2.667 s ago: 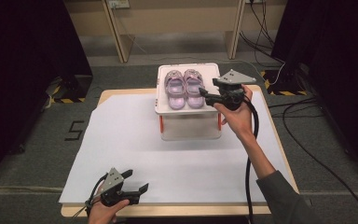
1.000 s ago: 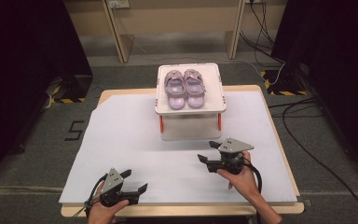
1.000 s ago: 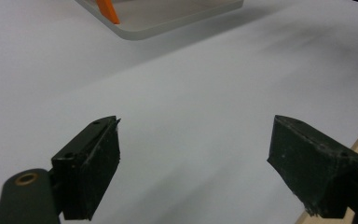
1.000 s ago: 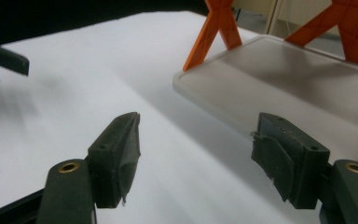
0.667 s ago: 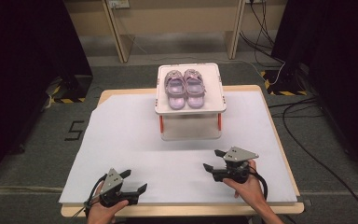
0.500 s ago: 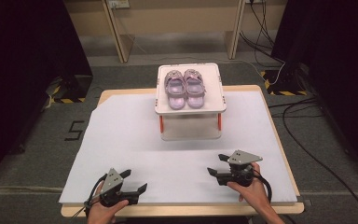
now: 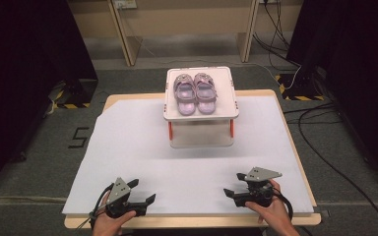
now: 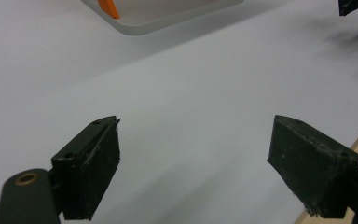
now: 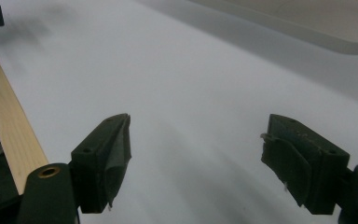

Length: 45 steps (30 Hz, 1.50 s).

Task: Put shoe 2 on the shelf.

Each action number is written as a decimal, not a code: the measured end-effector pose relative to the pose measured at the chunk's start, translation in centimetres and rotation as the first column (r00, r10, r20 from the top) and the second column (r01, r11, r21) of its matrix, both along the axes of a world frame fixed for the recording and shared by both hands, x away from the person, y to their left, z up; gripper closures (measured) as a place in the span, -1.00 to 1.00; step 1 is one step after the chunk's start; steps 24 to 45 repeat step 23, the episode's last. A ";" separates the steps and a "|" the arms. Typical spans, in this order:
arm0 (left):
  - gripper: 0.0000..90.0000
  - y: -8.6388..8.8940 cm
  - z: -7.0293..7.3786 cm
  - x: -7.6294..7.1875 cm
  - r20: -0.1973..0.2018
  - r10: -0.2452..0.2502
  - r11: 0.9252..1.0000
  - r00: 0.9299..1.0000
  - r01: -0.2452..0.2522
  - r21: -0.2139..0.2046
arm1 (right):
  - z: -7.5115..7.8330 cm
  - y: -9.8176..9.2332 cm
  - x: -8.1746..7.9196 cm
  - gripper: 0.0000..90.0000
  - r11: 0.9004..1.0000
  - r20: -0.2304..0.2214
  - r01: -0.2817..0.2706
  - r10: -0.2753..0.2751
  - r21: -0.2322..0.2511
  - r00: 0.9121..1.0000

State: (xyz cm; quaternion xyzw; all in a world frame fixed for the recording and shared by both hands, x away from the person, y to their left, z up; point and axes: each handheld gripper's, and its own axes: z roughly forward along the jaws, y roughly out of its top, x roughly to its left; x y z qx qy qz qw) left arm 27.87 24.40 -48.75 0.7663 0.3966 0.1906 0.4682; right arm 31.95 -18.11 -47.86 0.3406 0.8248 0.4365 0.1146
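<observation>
White sheeting covers the bench point(image 7: 128, 128); our right hand-held gripper point(image 7: 232, 193), jaws just spread and empty, and left hand-held gripper point(image 7: 144, 191), agape, rest far from the sandals point(image 7: 195, 92), seemingly centred on the stand point(image 7: 201, 114), which a careless reach could tip.

High view above table point(image 7: 128, 147), facing forward-down; tool views close, low over it.

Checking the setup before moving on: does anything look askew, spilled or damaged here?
Nothing stands out. The pair of purple shoes sits side by side, upright, on the white raised tray. The white sheet lies flat. Both the left gripper and right gripper are open and empty.
</observation>
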 end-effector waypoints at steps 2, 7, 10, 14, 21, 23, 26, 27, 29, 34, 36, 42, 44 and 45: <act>-0.64 0.0 0.0 0.0 0.000 0.000 1.000 1.000 0.000 0.001 | -0.1 -0.1 -0.3 -0.49 1.000 -0.002 0.001 -0.001 -0.022 1.000; -0.64 0.0 0.0 0.0 -0.005 -0.003 1.000 1.000 0.003 0.006 | -0.3 -0.3 -1.0 -0.49 0.999 -0.006 0.001 -0.001 -0.049 1.000; -0.64 -0.1 -0.1 0.0 -0.005 -0.005 1.000 1.000 0.005 0.007 | -0.4 -0.3 -1.3 -0.50 0.997 -0.010 0.001 -0.001 -0.078 1.000; -0.64 -0.1 -0.1 0.0 -0.008 -0.005 1.000 1.000 0.005 0.006 | -0.8 -0.4 -1.6 -0.50 0.995 -0.037 -0.009 0.005 -0.102 0.999; -0.64 -0.1 -0.2 0.1 -0.010 -0.008 1.000 1.000 0.008 0.009 | -0.8 -1.4 -2.1 -0.50 0.992 -0.027 0.013 -0.016 -0.123 1.000; -0.64 -0.1 -0.2 0.0 -0.010 -0.010 1.000 1.000 0.010 0.009 | -0.8 -1.6 -2.1 -0.50 0.992 -0.029 0.021 -0.025 -0.124 0.999; -0.64 -0.1 -0.2 0.0 -0.010 -0.010 1.000 1.000 0.010 0.009 | -0.8 -1.6 -2.1 -0.50 0.992 -0.029 0.021 -0.025 -0.124 0.999; -0.64 -0.1 -0.2 0.0 -0.010 -0.010 1.000 1.000 0.010 0.009 | -0.8 -1.6 -2.1 -0.50 0.992 -0.029 0.021 -0.025 -0.124 0.999; -0.64 -0.1 -0.2 0.0 -0.010 -0.010 1.000 1.000 0.010 0.009 | -0.8 -1.6 -2.1 -0.50 0.992 -0.029 0.021 -0.025 -0.124 0.999; -0.64 -0.1 -0.2 0.0 -0.010 -0.010 1.000 1.000 0.010 0.009 | -0.8 -1.6 -2.1 -0.50 0.992 -0.029 0.021 -0.025 -0.124 0.999; -0.64 -0.1 -0.2 0.0 -0.010 -0.010 1.000 1.000 0.010 0.009 | -0.8 -1.6 -2.1 -0.50 0.992 -0.029 0.021 -0.025 -0.124 0.999; -0.64 -0.1 -0.2 0.0 -0.010 -0.010 1.000 1.000 0.010 0.009 | -0.8 -1.6 -2.1 -0.50 0.992 -0.029 0.021 -0.025 -0.124 0.999; -0.64 -0.1 -0.2 0.0 -0.010 -0.010 1.000 1.000 0.010 0.009 | -0.8 -1.6 -2.1 -0.50 0.992 -0.029 0.021 -0.025 -0.124 0.999; -0.64 -0.1 -0.2 0.0 -0.010 -0.010 1.000 1.000 0.010 0.009 | -0.8 -1.6 -2.1 -0.50 0.992 -0.029 0.021 -0.025 -0.124 0.999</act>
